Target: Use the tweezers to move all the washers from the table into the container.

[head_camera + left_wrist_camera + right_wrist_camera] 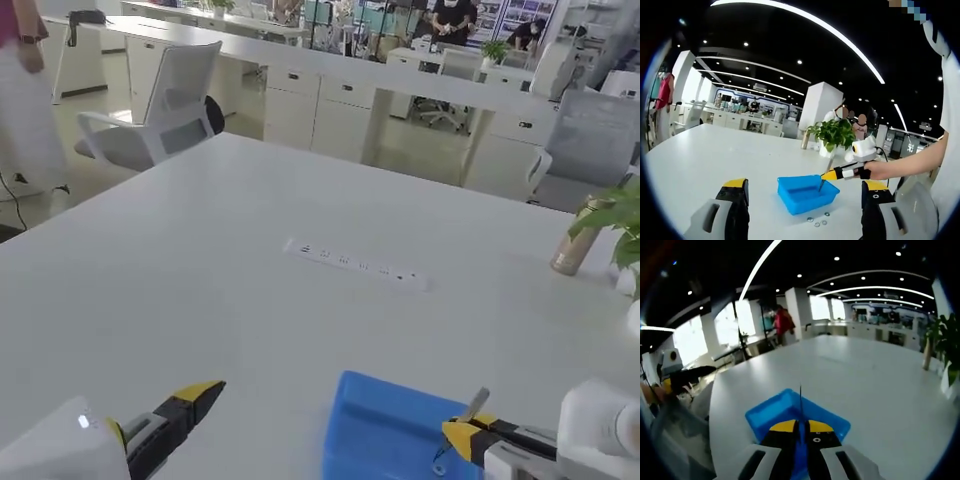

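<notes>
A blue container [380, 428] sits near the table's front edge. My right gripper [462, 432] is shut on metal tweezers [478, 402] and hovers at the container's right side. In the left gripper view the right gripper [840, 174] reaches in from the right and the tweezers [822, 184] point down into the container [802, 194]. Several small washers [818, 220] lie on the table just in front of the container. My left gripper [805, 185] stands wide open with nothing in it, left of the container [790, 412]. The tweezers [800, 399] stick out over it from my right gripper [801, 426].
A power strip [355, 264] is set flush in the table's middle. A brown bottle [578, 240] and a potted plant [834, 134] stand at the right. Office chairs [160, 120] and desks lie beyond the far edge, and people stand in the background.
</notes>
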Demonstrator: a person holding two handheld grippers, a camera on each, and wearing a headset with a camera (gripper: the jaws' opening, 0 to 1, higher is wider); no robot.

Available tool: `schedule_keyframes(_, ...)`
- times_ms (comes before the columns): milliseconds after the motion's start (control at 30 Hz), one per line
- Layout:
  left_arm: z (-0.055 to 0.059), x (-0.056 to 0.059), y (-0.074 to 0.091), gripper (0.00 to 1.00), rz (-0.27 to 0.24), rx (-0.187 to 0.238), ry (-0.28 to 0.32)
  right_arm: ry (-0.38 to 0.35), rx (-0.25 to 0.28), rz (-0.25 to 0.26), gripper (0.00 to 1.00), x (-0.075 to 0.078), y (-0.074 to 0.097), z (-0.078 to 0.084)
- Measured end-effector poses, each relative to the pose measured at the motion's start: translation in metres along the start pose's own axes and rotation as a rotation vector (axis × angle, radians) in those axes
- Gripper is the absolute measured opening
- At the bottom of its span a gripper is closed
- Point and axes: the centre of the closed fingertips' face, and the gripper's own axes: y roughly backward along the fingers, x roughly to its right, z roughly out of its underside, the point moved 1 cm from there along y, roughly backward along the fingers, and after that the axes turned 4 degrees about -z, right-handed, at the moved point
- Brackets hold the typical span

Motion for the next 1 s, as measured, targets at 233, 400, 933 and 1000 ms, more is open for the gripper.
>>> schedule_keyframes(233,0.003,-0.001,0.0,0.94,-0.001,-0.014,-0.004,-0.007,0.079,-0.085,0.03,-0.036,0.016,-0.014)
schedule_keyframes(400,0.005,0.001,-0.001,0.94,0.003,-0.028,-0.013,-0.011,0.074,-0.137,0.03,-0.059,0.02,-0.008)
schedule_keyframes(933,0.011,0.002,-0.001,0.91,0.009,-0.059,-0.024,-0.058,-0.041,-0.101,0.03,-0.067,0.004,0.047)
schedule_keyframes(1000,0.012,0.002,-0.001,0.91,0.008,-0.065,-0.029,-0.047,-0.046,-0.092,0.03,-0.065,0.003,0.051)
